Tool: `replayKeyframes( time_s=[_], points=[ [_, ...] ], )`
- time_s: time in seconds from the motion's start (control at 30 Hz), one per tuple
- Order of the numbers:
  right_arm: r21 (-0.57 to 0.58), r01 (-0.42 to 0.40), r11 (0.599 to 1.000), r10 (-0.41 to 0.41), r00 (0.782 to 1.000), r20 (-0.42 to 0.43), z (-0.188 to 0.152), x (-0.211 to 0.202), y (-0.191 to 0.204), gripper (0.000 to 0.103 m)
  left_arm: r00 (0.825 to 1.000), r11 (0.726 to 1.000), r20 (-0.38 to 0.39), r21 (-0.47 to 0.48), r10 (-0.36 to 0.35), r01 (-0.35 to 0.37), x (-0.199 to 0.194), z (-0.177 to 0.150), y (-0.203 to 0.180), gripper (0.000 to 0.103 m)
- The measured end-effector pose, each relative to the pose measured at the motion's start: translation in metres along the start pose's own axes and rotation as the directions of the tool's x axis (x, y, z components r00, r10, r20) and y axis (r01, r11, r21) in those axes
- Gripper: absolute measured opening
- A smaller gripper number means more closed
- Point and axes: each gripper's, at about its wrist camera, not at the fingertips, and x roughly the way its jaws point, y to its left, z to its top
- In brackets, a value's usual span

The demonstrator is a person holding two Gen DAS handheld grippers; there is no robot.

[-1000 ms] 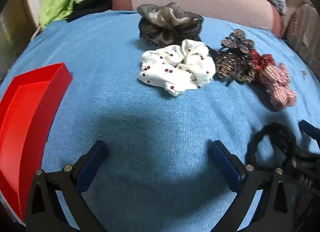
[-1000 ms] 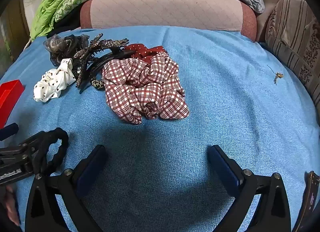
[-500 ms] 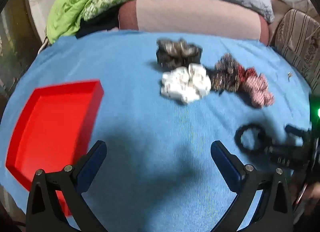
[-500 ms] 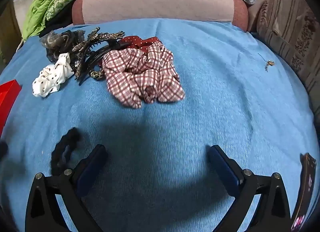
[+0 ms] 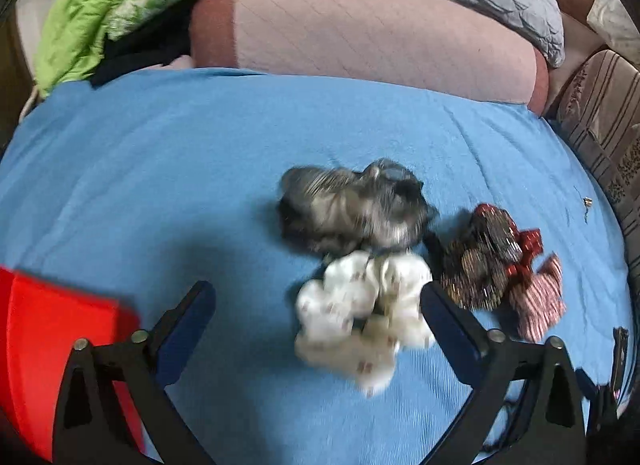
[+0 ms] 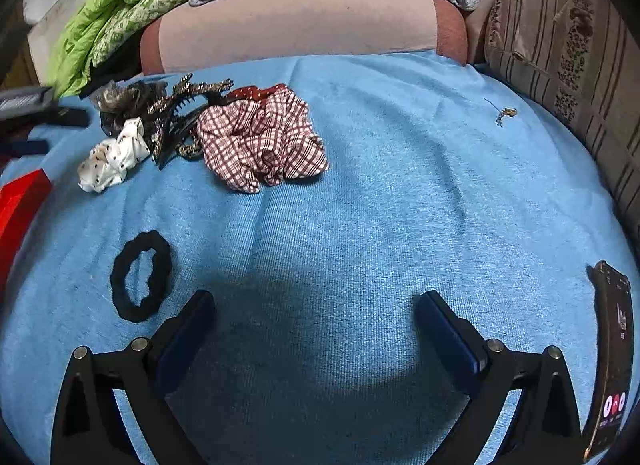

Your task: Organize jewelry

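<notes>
My left gripper (image 5: 318, 301) is open and empty above the blue cloth, with the white dotted scrunchie (image 5: 360, 317) between and just beyond its fingers. Behind that lie a grey scrunchie (image 5: 352, 205), a glittery claw clip (image 5: 480, 261) and a red checked scrunchie (image 5: 538, 301). The red tray (image 5: 48, 345) is at the lower left. My right gripper (image 6: 314, 305) is open and empty. A black hair tie (image 6: 141, 276) lies flat on the cloth left of its left finger. The checked scrunchie (image 6: 260, 141), claw clip (image 6: 180, 113) and white scrunchie (image 6: 114, 155) lie further back.
A phone (image 6: 612, 357) lies at the right edge of the blue cloth (image 6: 400, 185). A small earring (image 6: 505, 113) lies far right. Pink cushion (image 6: 296, 25), green quilt (image 6: 116, 13) and striped pillow (image 6: 568, 49) border the back.
The left gripper let go of the black hair tie, which now lies on the cloth, and moved up and toward the white scrunchie. The right gripper stayed open and nearly still.
</notes>
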Motion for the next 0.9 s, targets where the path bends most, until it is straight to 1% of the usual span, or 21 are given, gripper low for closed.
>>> replayKeyframes(
  time_s=[0.03, 0.07, 0.1, 0.13, 0.17, 0.2, 0.23, 0.27, 0.33, 0.5, 0.53, 0.6, 0.7, 0.77, 0.8, 0.87, 0.9],
  points=[
    [-0.003, -0.003, 1.0, 0.003, 1.0, -0.002, 0.004, 0.001, -0.001, 0.103, 1.0, 1.0, -0.01, 0.004, 0.0, 0.0, 0.007, 0.006, -0.002, 0.091],
    [-0.001, -0.007, 1.0, 0.007, 1.0, -0.002, 0.002, 0.0, 0.0, 0.103, 1.0, 1.0, -0.023, 0.004, -0.002, 0.002, 0.016, 0.01, -0.004, 0.079],
    [0.003, -0.013, 1.0, 0.013, 1.0, -0.002, 0.002, 0.0, -0.002, 0.103, 0.999, 1.0, -0.039, 0.001, -0.01, 0.01, 0.025, 0.014, -0.005, 0.07],
    [0.005, -0.017, 1.0, 0.017, 1.0, -0.005, 0.007, 0.002, -0.005, 0.103, 0.998, 1.0, -0.065, -0.007, -0.025, 0.025, 0.033, 0.017, -0.005, 0.043],
    [0.006, -0.018, 1.0, 0.018, 1.0, -0.007, 0.012, 0.003, -0.007, 0.103, 0.994, 0.999, -0.105, -0.024, -0.038, 0.036, 0.043, 0.018, -0.004, 0.01],
    [0.003, -0.017, 1.0, 0.017, 1.0, -0.008, 0.013, 0.004, -0.008, 0.103, 0.988, 0.998, -0.144, -0.051, -0.056, 0.049, 0.05, 0.017, -0.003, 0.01],
    [0.002, -0.016, 1.0, 0.016, 1.0, -0.009, 0.015, 0.005, -0.008, 0.103, 0.989, 0.996, -0.135, -0.072, -0.067, 0.058, 0.05, 0.014, -0.003, 0.01],
    [0.002, -0.015, 1.0, 0.015, 1.0, -0.011, 0.017, 0.007, -0.009, 0.103, 0.99, 0.996, -0.12, -0.065, -0.072, 0.064, 0.047, 0.01, -0.005, 0.009],
    [0.003, -0.017, 1.0, 0.017, 1.0, -0.011, 0.019, 0.007, -0.011, 0.103, 0.989, 0.996, -0.126, -0.037, -0.081, 0.077, 0.041, 0.0, -0.01, 0.007],
    [0.006, -0.015, 1.0, 0.015, 1.0, -0.012, 0.021, 0.012, -0.012, 0.103, 0.978, 0.99, -0.156, -0.018, -0.141, 0.14, 0.013, -0.035, -0.011, 0.007],
    [0.006, -0.015, 1.0, 0.015, 1.0, -0.011, 0.021, 0.012, -0.012, 0.103, 0.976, 0.989, -0.163, -0.006, -0.147, 0.148, 0.006, -0.046, -0.013, 0.007],
    [0.007, -0.015, 1.0, 0.016, 1.0, -0.011, 0.021, 0.012, -0.012, 0.103, 0.975, 0.989, -0.171, 0.022, -0.141, 0.147, -0.007, -0.063, -0.013, 0.007],
    [0.007, -0.015, 1.0, 0.015, 1.0, -0.01, 0.02, 0.012, -0.012, 0.103, 0.975, 0.986, -0.163, 0.04, -0.152, 0.16, -0.024, -0.078, -0.013, 0.008],
    [0.007, -0.015, 1.0, 0.015, 1.0, -0.01, 0.02, 0.013, -0.012, 0.103, 0.977, 0.986, -0.141, 0.028, -0.157, 0.163, -0.041, -0.085, -0.01, 0.013],
    [0.007, -0.015, 1.0, 0.015, 1.0, -0.01, 0.02, 0.013, -0.012, 0.103, 0.978, 0.985, -0.127, 0.022, -0.164, 0.168, -0.047, -0.084, -0.003, 0.014],
    [0.007, -0.015, 1.0, 0.015, 1.0, -0.009, 0.02, 0.013, -0.012, 0.103, 0.982, 0.986, -0.091, 0.011, -0.164, 0.166, -0.064, -0.088, 0.006, 0.025],
    [0.006, -0.015, 1.0, 0.015, 1.0, -0.009, 0.02, 0.013, -0.012, 0.103, 0.985, 0.988, -0.075, 0.01, -0.153, 0.155, -0.068, -0.084, 0.01, 0.029]
  ],
)
